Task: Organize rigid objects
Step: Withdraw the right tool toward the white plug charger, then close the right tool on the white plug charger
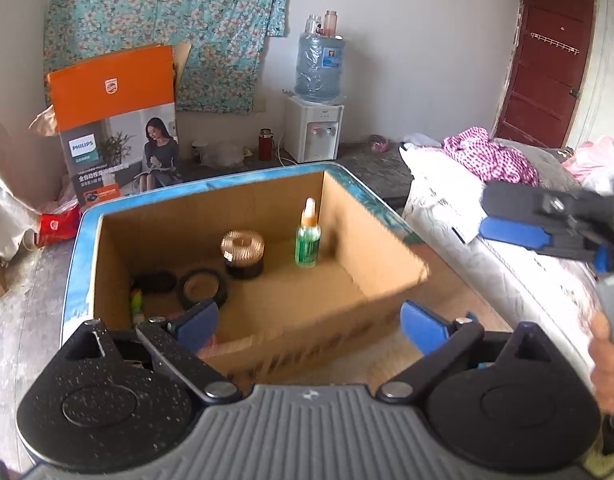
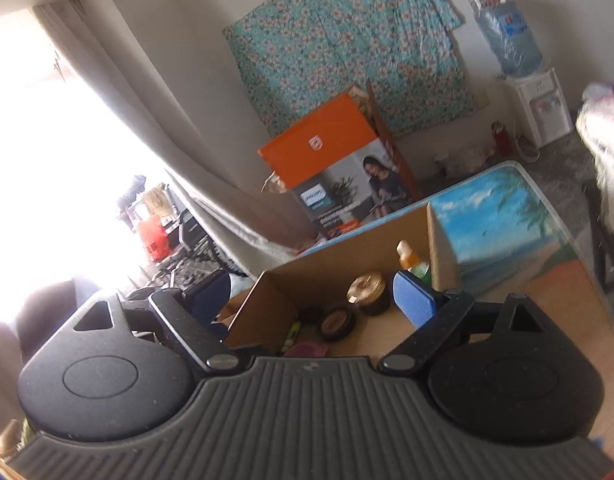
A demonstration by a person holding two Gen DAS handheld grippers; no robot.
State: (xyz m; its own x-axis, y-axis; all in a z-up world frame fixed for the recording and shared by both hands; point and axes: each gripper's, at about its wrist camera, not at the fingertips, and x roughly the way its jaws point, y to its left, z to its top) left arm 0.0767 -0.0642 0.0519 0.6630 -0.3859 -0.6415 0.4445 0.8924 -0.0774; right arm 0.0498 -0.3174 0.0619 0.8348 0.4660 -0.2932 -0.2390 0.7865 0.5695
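A table (image 1: 77,240) with a beach print carries an open cardboard box (image 1: 383,256) that fills most of its top. Inside, a gold-lidded jar (image 1: 243,254) stands near the box's middle, a green dropper bottle (image 1: 308,240) stands upright toward the far right corner, and a black ring-shaped lid (image 1: 203,286) lies by the left wall with small items I cannot identify. The left gripper (image 1: 309,326) hovers at the near edge, jaws wide and empty; the right gripper (image 2: 311,300) is likewise spread wide, holding nothing. Risk, as I judge it: the tall narrow bottle could topple if a finger brushes it while reaching in, and the near wall could snag a low approach
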